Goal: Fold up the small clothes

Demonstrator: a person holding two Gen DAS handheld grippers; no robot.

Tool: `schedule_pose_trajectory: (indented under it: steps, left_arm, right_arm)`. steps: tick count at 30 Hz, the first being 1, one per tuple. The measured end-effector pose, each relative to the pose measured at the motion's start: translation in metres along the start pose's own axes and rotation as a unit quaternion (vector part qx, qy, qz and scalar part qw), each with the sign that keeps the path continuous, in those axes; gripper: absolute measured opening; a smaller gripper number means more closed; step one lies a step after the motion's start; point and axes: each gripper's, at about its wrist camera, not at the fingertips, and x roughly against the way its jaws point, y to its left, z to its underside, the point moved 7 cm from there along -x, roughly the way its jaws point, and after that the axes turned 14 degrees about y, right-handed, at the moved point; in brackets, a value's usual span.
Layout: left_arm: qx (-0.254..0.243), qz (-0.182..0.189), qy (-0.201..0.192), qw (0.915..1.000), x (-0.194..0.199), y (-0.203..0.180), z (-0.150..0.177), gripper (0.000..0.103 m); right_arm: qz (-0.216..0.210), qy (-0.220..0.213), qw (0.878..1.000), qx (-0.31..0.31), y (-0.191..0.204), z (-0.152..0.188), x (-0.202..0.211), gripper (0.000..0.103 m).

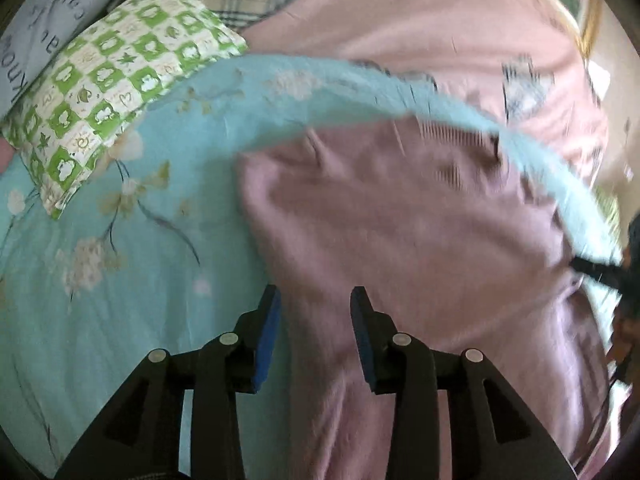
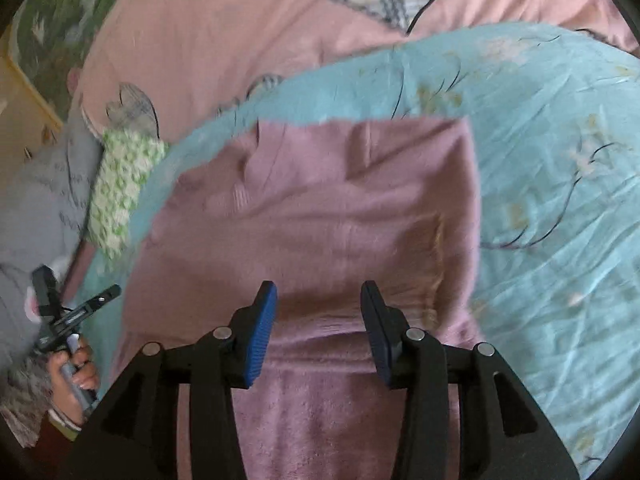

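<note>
Mauve garment [image 2: 320, 216] lengthwise along fingers [image 2: 260, 328]

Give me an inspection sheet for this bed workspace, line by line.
Surface: light blue floral sheet spread over a pink bedcover with plaid heart patches.
Job's things: mauve knit garment lying on the blue sheet, wrinkled, partly folded.
Clutter: green checked pillow at the sheet's edge; grey printed cushion beside it.
Grippers: left gripper open, above the garment's edge; right gripper open over the garment, holding nothing.
Cables: nothing seen.
Surroundings: yellowish furniture edge beyond the bed; details blurred.
</note>
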Motion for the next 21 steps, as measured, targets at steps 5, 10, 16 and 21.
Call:
schedule_pose_trajectory:
  steps: [5, 10, 16, 21]
  left_arm:
    - [0.003, -0.016, 0.022, 0.9996, 0.005, 0.003, 0.040, 0.045]
    - [0.006, -0.005, 0.016, 0.9998, 0.041, 0.008, 0.092, 0.057]
    - [0.025, 0.025, 0.035, 0.9988, 0.066, 0.019, 0.166, 0.059]
    - [0.033, 0.078, 0.047, 0.9953, 0.074, 0.013, 0.229, 0.060]
  right_arm:
    - [0.009, -0.006, 0.999, -0.038, -0.020, 0.018, 0.012, 0.045]
    - [-0.011, -0.034, 0.999, -0.010, -0.004, 0.069, 0.060, 0.050]
    - [-0.037, -0.037, 0.999, 0.004, 0.014, 0.141, 0.090, 0.054]
    - [-0.055, -0.041, 0.998, -0.006, 0.010, 0.195, 0.100, 0.055]
